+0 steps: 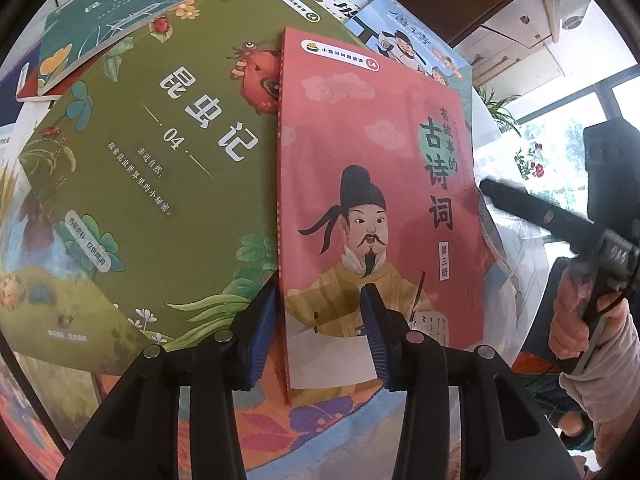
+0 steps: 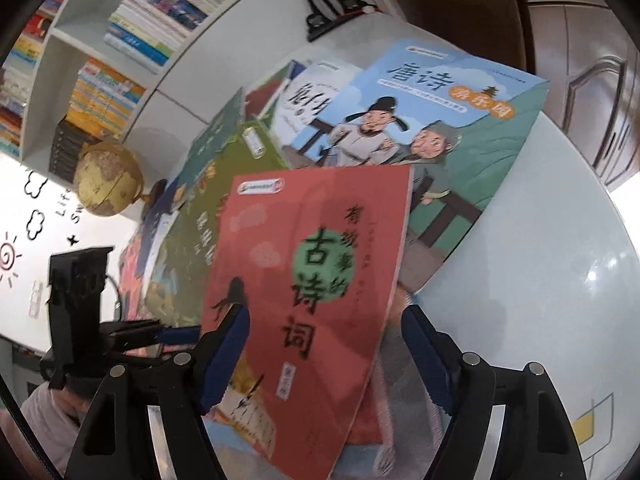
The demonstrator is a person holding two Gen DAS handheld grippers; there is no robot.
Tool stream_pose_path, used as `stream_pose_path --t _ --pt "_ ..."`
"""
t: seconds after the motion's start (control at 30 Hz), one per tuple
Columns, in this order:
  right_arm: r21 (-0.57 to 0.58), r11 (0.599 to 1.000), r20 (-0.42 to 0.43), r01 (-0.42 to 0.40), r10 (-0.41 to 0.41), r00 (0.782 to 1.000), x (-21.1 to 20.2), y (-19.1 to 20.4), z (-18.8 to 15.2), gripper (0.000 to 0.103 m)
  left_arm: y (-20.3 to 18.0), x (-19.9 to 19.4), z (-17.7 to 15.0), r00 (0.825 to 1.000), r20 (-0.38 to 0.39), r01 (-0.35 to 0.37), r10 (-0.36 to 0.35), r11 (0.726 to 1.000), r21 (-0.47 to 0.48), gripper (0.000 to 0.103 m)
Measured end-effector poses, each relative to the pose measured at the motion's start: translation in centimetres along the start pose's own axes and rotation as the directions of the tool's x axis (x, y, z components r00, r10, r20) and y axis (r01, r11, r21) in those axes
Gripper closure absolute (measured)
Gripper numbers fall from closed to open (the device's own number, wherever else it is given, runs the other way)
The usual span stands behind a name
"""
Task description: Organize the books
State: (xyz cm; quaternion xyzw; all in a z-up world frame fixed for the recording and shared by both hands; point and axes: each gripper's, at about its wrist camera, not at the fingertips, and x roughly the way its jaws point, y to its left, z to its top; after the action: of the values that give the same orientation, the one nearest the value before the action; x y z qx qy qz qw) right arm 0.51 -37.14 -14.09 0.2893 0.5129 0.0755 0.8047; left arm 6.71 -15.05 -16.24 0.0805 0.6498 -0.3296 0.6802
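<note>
A pink poetry book (image 1: 380, 160) with a cartoon poet lies on top of a spread of books, partly over a green insect book (image 1: 160, 140). My left gripper (image 1: 320, 290) stands open over the pink book's spine edge, one finger on the green side and one above the cover. From the right wrist view the pink book (image 2: 300, 240) runs between the fingers of my right gripper (image 2: 324, 312). That gripper is wide open: its left finger overlaps the cover and its right finger stands clear of the page edge. A blurred right finger (image 1: 520, 208) reaches the book's right edge.
A blue Tang-poem book (image 2: 440, 120), a white book (image 2: 304, 104) and a teal book (image 1: 120, 12) lie fanned on the white round table (image 2: 540, 260). A globe (image 2: 106, 178) and a filled bookshelf (image 2: 120, 40) stand behind. A hand (image 1: 576, 312) holds the right gripper.
</note>
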Motion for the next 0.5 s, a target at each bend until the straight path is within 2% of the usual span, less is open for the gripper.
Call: stream_pose_path --t 0.03,0.1,0.2,0.3,0.5 --pt "-0.001 1.0 -0.026 0.013 -0.013 1.0 0.7 -0.2 -0.3 0.025 0.1 0.0 0.0 1.0 -0.001 0.0 0.0 1.0 0.001 0.063" --pt "-0.007 1.0 -0.011 0.005 -0.005 1.0 0.7 -0.2 -0.6 0.026 0.0 0.0 0.1 1.0 -0.002 0.0 0.0 1.0 0.004 0.063" --pt "0.021 0.996 -0.004 -0.083 0.083 0.997 0.2 0.0 -0.7 0.026 0.1 0.0 -0.1 1.0 0.003 0.0 0.0 1.0 0.004 0.063" --pt "0.002 0.996 -0.019 -0.085 0.085 0.996 0.0 0.3 -1.4 0.026 0.1 -0.1 -0.3 1.0 0.01 0.0 0.0 1.0 0.006 0.062" --pt "0.052 0.988 -0.031 -0.149 0.15 0.988 -0.8 0.0 -3.6 0.027 -0.2 -0.1 -0.8 1.0 0.015 -0.002 0.002 1.0 0.029 0.062"
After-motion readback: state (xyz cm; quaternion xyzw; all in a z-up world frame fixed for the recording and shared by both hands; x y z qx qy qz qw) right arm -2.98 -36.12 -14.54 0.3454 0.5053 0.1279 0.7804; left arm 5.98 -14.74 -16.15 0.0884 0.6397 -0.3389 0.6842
